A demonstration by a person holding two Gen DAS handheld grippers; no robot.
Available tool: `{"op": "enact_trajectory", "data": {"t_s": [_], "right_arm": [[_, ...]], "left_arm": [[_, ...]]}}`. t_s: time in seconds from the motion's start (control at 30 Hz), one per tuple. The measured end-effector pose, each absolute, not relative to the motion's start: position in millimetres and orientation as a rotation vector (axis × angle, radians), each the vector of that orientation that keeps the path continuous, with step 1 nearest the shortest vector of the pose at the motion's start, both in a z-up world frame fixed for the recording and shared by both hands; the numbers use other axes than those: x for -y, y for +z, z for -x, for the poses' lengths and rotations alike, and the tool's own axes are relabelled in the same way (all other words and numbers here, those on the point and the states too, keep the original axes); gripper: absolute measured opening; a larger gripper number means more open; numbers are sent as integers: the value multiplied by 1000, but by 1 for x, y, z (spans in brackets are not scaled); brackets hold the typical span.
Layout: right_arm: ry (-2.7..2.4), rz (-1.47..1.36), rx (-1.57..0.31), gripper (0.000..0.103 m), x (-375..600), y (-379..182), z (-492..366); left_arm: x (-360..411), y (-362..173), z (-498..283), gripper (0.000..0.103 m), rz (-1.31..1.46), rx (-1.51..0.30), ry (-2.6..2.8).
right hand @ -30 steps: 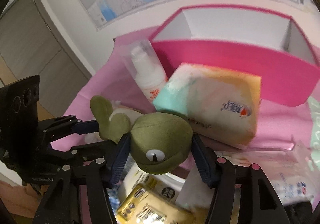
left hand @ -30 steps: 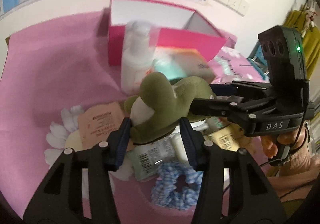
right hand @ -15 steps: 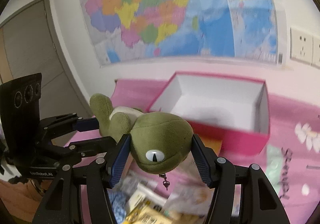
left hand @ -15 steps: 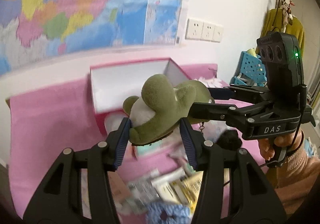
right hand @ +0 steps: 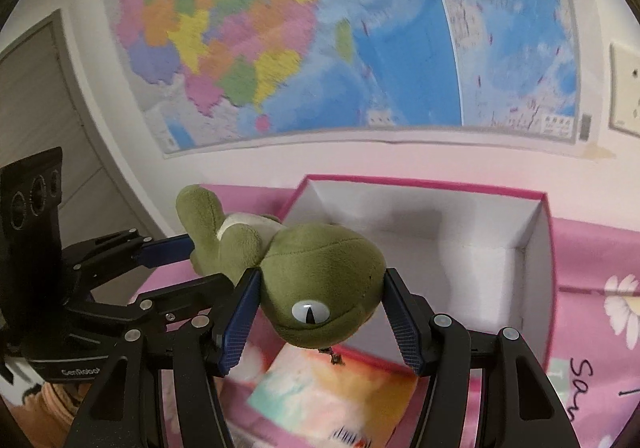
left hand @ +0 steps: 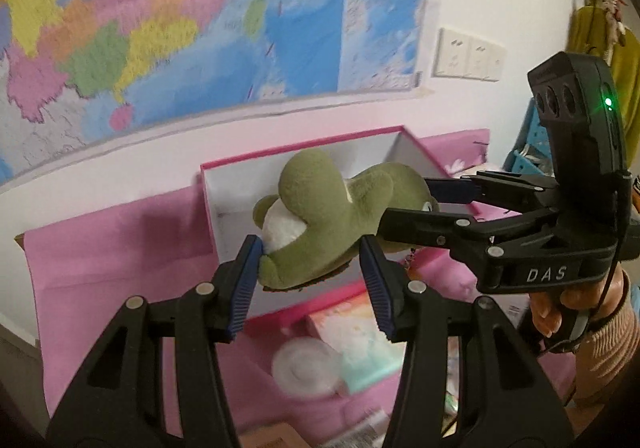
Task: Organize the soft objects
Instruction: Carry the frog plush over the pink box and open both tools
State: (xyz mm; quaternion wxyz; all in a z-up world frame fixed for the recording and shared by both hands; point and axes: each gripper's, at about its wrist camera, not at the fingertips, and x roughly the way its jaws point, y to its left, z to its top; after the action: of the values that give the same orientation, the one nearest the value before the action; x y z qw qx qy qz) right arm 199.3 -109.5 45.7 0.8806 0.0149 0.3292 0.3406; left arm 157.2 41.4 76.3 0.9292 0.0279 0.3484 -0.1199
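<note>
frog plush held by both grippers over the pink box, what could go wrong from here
1. The left gripper and right gripper grip opposite ends of the frog plush; uneven release could fling it past the pink box.
2. A small clip dangles under the plush's head and could snag the box's near wall.
3. The tissue pack lies against that wall and may get bumped on lowering.

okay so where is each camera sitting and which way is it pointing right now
Left wrist: sits behind the left tongs, facing the wall map and pink box; the right tongs and holding hand show.
Right wrist: sits behind the right tongs, facing the same map and box; the left tongs show.
Shared: the frog toy, gripped by both.
</note>
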Motion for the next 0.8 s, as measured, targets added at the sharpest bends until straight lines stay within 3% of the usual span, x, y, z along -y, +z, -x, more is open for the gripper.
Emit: {"op": "enact_trajectory", "data": {"t_s": [0.4,0.7,0.8], "right_arm": [[653,-24,-858,65,84,-4,-253],[677,-31,-784,65,113,26,-210],[706,-33,-706,65,138,47,-174]], "left_arm": [[-54,26,-210,52,-41,-862,-196],[-65,59,-166,53,-11,-715,-165],[-58,71,-129,64,-35,-636,-210]]}}
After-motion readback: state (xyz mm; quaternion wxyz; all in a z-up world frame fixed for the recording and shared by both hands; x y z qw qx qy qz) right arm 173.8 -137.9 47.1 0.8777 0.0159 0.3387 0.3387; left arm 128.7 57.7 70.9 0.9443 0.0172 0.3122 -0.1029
